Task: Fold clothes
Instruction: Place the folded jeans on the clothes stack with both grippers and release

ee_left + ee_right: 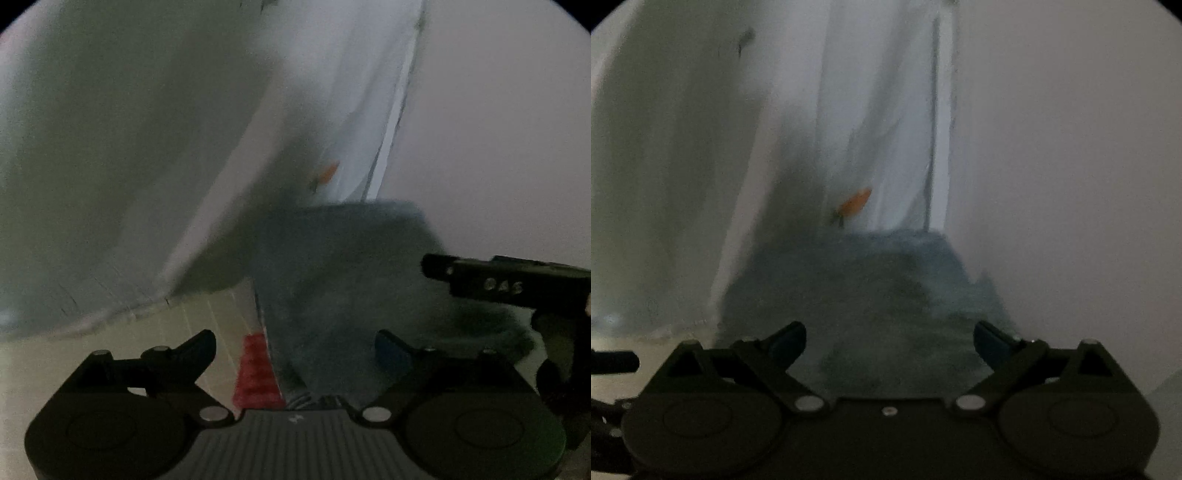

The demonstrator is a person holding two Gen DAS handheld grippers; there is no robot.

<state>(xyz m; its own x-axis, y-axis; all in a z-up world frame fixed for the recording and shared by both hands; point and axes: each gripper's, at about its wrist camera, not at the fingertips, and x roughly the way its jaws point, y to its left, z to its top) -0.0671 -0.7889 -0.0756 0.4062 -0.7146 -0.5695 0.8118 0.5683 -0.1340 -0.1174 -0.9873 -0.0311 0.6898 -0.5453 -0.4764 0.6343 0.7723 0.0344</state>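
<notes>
Both grippers are spread wide with nothing pinched in them. The left gripper [295, 350] has its two black fingers well apart, and between them you look straight down at a dark blue-grey garment [332, 266] lying just ahead of the tips. The pads aren't pressing on the cloth as far as I can tell. Right by its near left finger there's a red patch [256, 373] next to the garment's edge, and some pale tiled floor [207, 317] under it.

The right gripper [890, 343] is the same deal, jaws apart, the fuzzy dark garment [871, 295] filling the gap in front of it. In the left wrist view the right gripper [436, 266] pokes in from the right, close beside the left one, so they're working near each other over the same piece.

Further out there's a pale sheet or curtain [879, 129] hanging behind the garment, with a small orange spot [856, 201] on it just above the garment's far edge. A plain light wall [1071, 166] fills the right side. Everything's pretty blurry and dim, so can't tell what kind of clothing it is.
</notes>
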